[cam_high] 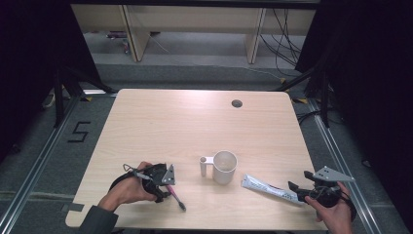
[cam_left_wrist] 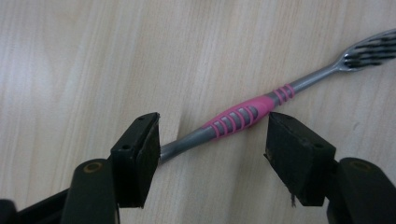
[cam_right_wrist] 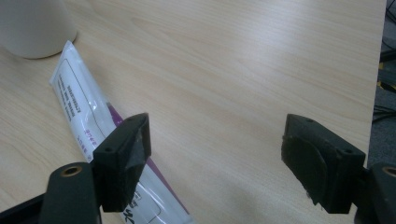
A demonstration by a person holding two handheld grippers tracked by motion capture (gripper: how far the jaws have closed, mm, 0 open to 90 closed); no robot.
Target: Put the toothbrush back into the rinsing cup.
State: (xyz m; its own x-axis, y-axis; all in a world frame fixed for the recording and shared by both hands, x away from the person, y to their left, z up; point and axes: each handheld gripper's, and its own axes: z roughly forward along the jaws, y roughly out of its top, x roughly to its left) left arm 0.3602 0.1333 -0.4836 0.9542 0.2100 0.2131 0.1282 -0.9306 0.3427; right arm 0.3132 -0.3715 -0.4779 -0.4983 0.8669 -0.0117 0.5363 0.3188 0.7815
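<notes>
My left gripper point(cam_left_wrist: 212, 140) has its fingers spread astride the pink toothbrush point(cam_left_wrist: 243, 115) lying flat on the near-left tabletop point(cam_high: 160, 126), so I should centre on the pink grip before pinching, while my right gripper point(cam_right_wrist: 215, 154) waits spread near the toothpaste tube point(cam_right_wrist: 84, 107)

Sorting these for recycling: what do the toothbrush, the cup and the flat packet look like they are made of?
Toothbrush: glossy grey plastic, judging by its sheen, with pink, probably rubbery grip ribs. Cup: smooth matte off-white with a tubular handle, likely plastic, possibly ceramic. Packet: thin shiny film, clear in part and printed white, creased like plastic wrap.
</notes>
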